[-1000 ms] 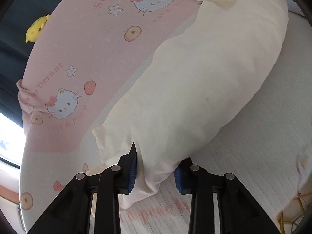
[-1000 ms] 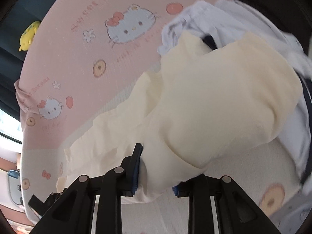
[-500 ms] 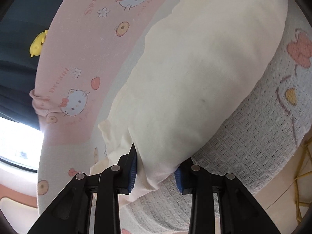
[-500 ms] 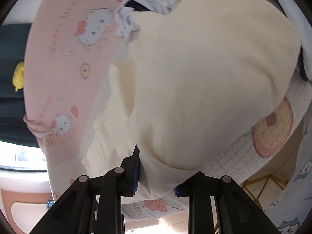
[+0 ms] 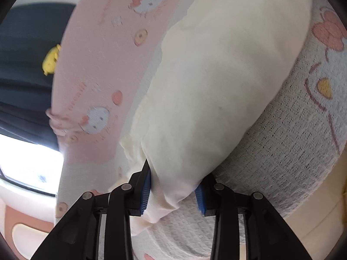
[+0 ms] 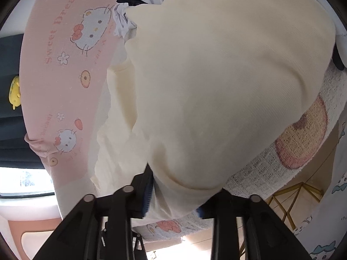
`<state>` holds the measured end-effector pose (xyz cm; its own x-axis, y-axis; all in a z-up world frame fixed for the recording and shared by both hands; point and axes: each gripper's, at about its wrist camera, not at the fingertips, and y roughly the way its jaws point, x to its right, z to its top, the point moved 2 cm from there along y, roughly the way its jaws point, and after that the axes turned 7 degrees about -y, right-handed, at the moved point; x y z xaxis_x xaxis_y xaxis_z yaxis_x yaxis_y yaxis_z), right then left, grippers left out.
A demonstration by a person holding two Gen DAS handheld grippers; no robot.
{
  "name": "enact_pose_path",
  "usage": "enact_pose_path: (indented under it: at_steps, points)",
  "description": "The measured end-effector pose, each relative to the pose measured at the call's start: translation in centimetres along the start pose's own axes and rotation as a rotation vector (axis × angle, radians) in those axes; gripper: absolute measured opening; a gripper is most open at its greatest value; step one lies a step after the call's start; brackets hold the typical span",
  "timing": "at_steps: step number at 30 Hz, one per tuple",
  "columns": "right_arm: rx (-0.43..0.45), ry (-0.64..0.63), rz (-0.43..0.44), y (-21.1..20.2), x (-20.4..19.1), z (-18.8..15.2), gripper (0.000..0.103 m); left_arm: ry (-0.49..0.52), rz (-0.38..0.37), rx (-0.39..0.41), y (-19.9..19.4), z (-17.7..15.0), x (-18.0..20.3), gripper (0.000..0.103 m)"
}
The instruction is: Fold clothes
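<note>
A cream garment (image 5: 216, 82) stretches away from my left gripper (image 5: 173, 189), which is shut on one of its edges between blue pads. The same cream garment (image 6: 216, 82) fills the right wrist view, and my right gripper (image 6: 173, 195) is shut on another edge of it. The cloth hangs lifted above a bed with a pink Hello Kitty sheet (image 5: 97, 75) and a white waffle blanket (image 5: 292, 151). The far end of the garment is out of view.
A heap of white and dark clothes (image 6: 138, 4) lies at the far end of the bed. A yellow toy (image 5: 51, 59) sits against a dark curtain at the left. A gold wire frame (image 6: 292, 199) stands on the floor beyond the bed edge.
Both grippers have risen and tilted with the garment, lifting it off the bed. The bed edge, floor and window now show below.
</note>
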<state>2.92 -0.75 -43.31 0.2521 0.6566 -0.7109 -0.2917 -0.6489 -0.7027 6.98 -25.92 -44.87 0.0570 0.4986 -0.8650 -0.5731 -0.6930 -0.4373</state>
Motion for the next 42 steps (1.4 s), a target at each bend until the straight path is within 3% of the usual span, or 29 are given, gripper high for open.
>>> enact_pose_path:
  at_steps: [2,8,10,12,16,19,24,28,32,42]
  points:
    - [0.013,-0.005,-0.01,-0.7,-0.5,-0.2,0.058,0.037,0.058,0.04,-0.3,-0.4,0.3,0.041]
    - [0.046,-0.066,-0.004,-3.9,-1.9,-1.4,0.067,0.01,0.029,0.02,-0.7,-1.2,-0.3,0.045]
    - [0.044,-0.103,-0.013,-4.2,-2.4,-1.6,0.067,0.013,0.03,0.025,-1.1,-1.6,-0.8,0.055]
    - [0.03,-0.172,-0.023,-5.0,-3.1,-1.6,0.067,0.042,0.058,0.046,-1.0,-2.1,-1.2,0.082]
    - [-0.021,-0.421,-0.089,-7.5,-5.8,-1.4,0.067,0.158,0.144,0.13,-1.2,-3.4,-1.6,0.085]
    - [-0.012,-0.639,-0.178,-9.2,-8.7,-1.3,0.067,0.182,0.143,0.137,-0.9,-3.9,-2.1,0.085]
    - [-0.04,-0.908,-0.331,-9.4,-10.7,-2.0,0.07,0.108,0.081,0.086,0.3,-3.3,-3.5,0.085]
    - [-0.13,-1.187,-0.48,-7.5,-10.7,-3.5,0.07,0.071,0.014,0.07,0.7,-2.6,-4.0,0.085]
    - [-0.186,-1.428,-0.627,-6.1,-9.8,-5.0,0.07,0.096,-0.02,0.069,0.4,-2.5,-3.1,0.085]
    - [-0.125,-1.788,-0.96,-2.5,-4.9,-7.7,0.07,0.238,0.001,0.129,0.2,-2.5,1.2,0.085]
